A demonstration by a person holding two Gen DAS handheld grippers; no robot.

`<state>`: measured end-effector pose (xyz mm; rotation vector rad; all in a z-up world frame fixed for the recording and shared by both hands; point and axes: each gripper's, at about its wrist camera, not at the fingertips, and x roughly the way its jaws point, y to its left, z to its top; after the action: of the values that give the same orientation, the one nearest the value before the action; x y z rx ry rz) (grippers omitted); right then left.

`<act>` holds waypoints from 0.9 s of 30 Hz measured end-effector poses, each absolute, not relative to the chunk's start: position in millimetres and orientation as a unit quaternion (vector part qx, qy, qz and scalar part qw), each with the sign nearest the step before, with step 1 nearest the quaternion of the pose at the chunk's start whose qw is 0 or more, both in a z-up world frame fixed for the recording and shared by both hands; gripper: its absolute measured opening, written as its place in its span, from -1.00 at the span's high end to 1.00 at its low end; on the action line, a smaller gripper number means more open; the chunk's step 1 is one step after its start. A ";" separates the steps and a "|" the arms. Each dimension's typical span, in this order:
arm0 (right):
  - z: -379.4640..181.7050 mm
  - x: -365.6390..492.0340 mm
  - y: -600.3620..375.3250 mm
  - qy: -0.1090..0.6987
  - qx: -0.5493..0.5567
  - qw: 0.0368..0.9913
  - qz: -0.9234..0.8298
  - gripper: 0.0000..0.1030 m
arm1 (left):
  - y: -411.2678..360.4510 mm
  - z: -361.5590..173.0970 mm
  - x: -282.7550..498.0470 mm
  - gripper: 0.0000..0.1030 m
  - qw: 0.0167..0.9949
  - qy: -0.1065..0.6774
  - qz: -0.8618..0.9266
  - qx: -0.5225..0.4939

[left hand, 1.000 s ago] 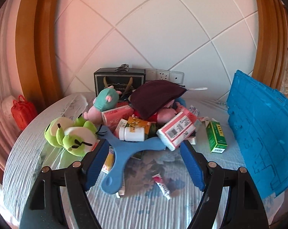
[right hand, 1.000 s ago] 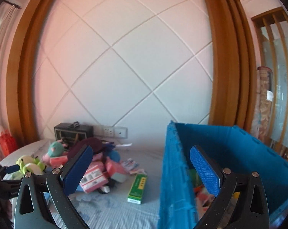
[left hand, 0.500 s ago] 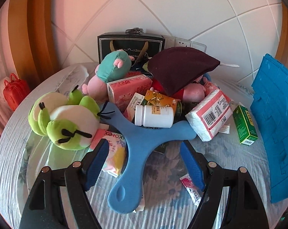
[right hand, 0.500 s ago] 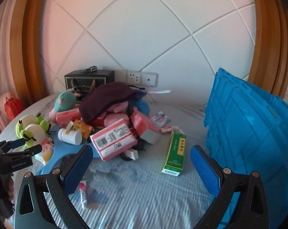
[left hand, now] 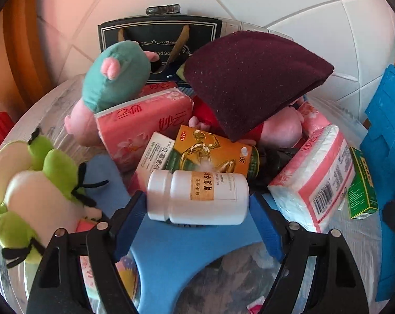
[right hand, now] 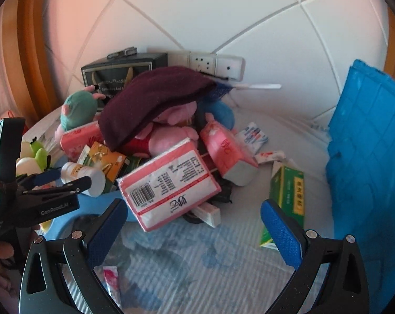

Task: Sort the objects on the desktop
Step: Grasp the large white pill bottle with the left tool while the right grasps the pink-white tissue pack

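The left gripper [left hand: 197, 217] has its two blue pads set either side of a white pill bottle [left hand: 198, 197] that lies on its side on a blue foam piece [left hand: 176, 259]; the left pad sits at the cap end and the right pad at the base, and from this view they seem to touch the bottle, though I cannot tell whether they press it. The right wrist view shows the same gripper from the side [right hand: 64, 179], with its near finger crossing in front of the bottle [right hand: 83, 176], so the contact is hidden there too. The right gripper [right hand: 193, 231] is spread wide and holds nothing, hovering over the striped tablecloth [right hand: 197, 267] with a pink tissue pack [right hand: 168, 185] just ahead of its left pad and a green box [right hand: 287, 196] ahead of its right pad. Only the left wrist view shows the orange medicine box [left hand: 210, 151] directly behind the bottle, and the green-and-white frog plush [left hand: 37, 185] large at the left. Only the right wrist view shows the wall socket [right hand: 215, 64] above the pile, and the small sachets [right hand: 252, 136] beyond the pile. Both views show the maroon cloth [left hand: 250, 78] draped over the pile, the dark gift bag [left hand: 158, 39] at the back, and the blue crate [right hand: 367, 162] standing at the right.
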<state>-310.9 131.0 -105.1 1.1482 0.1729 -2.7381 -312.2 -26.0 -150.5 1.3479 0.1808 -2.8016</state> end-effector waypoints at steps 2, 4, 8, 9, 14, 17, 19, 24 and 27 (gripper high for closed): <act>-115.0 -320.6 127.2 0.053 0.398 0.088 -0.912 -1.00 | -24.7 -159.3 -319.4 -0.55 0.016 0.052 -0.892 0.449; -125.3 -331.3 123.2 0.046 0.413 0.091 -0.905 -1.00 | -26.3 -168.5 -324.8 -0.55 0.017 0.056 -0.887 0.459; -143.3 -351.7 116.5 0.026 0.441 0.092 -0.892 -1.00 | -31.2 -166.3 -323.9 -0.55 0.019 0.060 -0.896 0.439; -146.7 -356.7 114.1 0.021 0.446 0.091 -0.890 -1.00 | -30.9 -163.7 -322.3 -0.54 0.021 0.054 -0.900 0.432; -159.8 -379.3 105.7 -0.019 0.466 0.078 -0.881 -1.00 | -25.8 -159.8 -325.2 -0.53 0.018 0.037 -0.906 0.421; -163.4 -391.5 103.5 -0.031 0.467 0.059 -0.882 -1.00 | -24.1 -161.8 -332.9 -0.53 0.016 0.036 -0.906 0.422; -163.8 -397.8 101.8 -0.027 0.466 0.047 -0.883 -1.00 | -21.1 -162.3 -336.4 -0.53 0.018 0.026 -0.907 0.419; -168.0 -408.1 102.1 -0.017 0.470 0.031 -0.882 -1.00 | -17.5 -162.3 -337.6 -0.53 0.013 0.026 -0.905 0.424; -172.1 -406.6 108.4 -0.035 0.486 0.034 -0.873 -1.00 | -17.7 -163.0 -336.3 -0.53 0.012 0.027 -0.903 0.428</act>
<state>-406.6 108.4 -172.1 1.4947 -0.1085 -2.6841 -336.3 -17.7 -163.0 1.3337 0.0836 -2.8177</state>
